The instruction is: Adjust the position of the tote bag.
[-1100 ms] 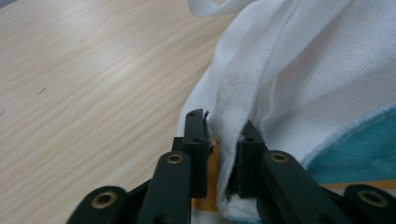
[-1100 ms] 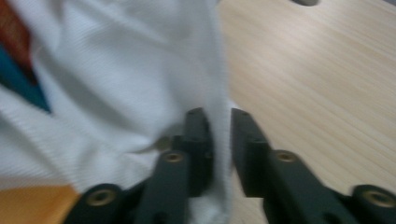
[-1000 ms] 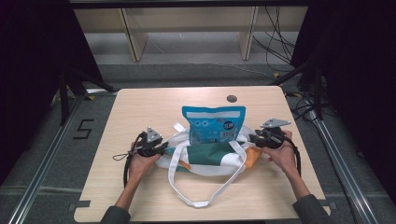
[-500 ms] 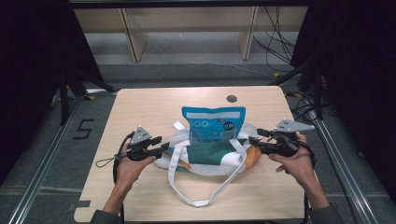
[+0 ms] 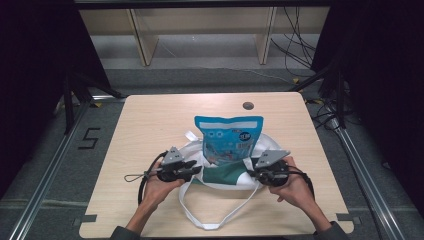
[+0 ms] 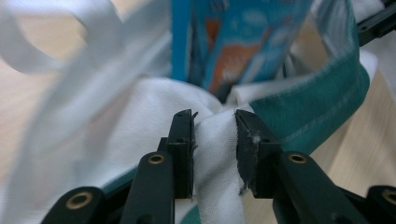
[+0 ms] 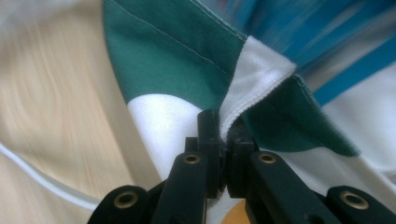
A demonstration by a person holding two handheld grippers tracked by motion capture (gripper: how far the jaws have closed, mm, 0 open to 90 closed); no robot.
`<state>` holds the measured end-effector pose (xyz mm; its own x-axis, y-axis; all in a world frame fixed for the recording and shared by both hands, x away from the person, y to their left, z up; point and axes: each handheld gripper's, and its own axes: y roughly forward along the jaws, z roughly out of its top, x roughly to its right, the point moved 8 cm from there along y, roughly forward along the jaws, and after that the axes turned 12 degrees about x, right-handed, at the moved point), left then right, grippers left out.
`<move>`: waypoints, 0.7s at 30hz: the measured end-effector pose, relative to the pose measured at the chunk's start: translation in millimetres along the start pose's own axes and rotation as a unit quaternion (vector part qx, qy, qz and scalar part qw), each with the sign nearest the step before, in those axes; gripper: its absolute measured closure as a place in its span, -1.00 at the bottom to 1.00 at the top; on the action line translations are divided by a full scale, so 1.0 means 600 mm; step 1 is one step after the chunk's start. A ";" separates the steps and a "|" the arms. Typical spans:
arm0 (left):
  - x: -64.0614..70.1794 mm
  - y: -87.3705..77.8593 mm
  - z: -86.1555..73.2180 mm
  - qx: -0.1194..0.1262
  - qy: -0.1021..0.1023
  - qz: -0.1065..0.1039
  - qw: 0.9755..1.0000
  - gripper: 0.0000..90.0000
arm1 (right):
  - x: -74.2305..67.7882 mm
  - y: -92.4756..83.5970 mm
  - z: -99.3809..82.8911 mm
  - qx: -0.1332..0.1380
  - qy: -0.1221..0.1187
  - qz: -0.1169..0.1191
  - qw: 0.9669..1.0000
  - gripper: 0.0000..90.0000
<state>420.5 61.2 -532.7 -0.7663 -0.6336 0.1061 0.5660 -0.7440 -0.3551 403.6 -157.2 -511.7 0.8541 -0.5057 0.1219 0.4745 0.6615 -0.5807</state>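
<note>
Both hands have swung in from the worktop's sides. My left tool has been closing and now pinches a fold of the white-and-green tote bag; my right tool has snapped tight on its rim. I judge the mouth is ready to be spread. The blue snack pouch stands in the bag, toward twelve o'clock.

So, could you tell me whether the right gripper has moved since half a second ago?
Yes. In the high view the right gripper has come inward toward the blue snack packet, its jaws closing onto the bag's rim.
</note>
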 end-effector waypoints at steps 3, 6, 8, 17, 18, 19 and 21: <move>0.012 0.013 -0.029 -0.044 0.048 0.011 0.998 0.52 | -0.014 0.040 -0.048 -0.049 -0.003 0.020 0.999 0.96; 0.010 0.022 -0.035 -0.047 0.036 0.013 0.998 0.52 | -0.014 0.041 -0.054 -0.048 0.023 0.014 0.998 0.95; 0.006 0.023 -0.038 -0.043 0.029 0.018 0.998 0.53 | -0.013 0.043 -0.054 -0.042 0.024 0.013 0.999 0.95; 0.003 -0.008 0.009 -0.018 0.020 0.016 1.000 0.39 | 0.005 -0.007 -0.008 0.017 0.064 0.036 0.997 0.30; -0.001 -0.015 0.025 0.002 0.009 0.010 1.000 0.30 | 0.015 -0.034 0.008 0.037 0.063 0.036 0.997 0.24; -0.007 -0.025 0.040 0.014 0.003 0.010 1.000 0.23 | 0.027 -0.055 0.021 0.059 0.066 0.024 0.996 0.23; -0.024 -0.040 0.063 0.035 0.003 0.024 0.999 0.19 | 0.059 -0.111 0.051 0.117 0.099 0.008 0.988 0.23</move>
<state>429.5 80.4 -490.6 -0.7402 -0.6670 0.0849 0.6212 -0.7267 -0.2933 408.8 -202.2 -444.2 0.8140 -0.5779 -0.0586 0.5180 0.7679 -0.3770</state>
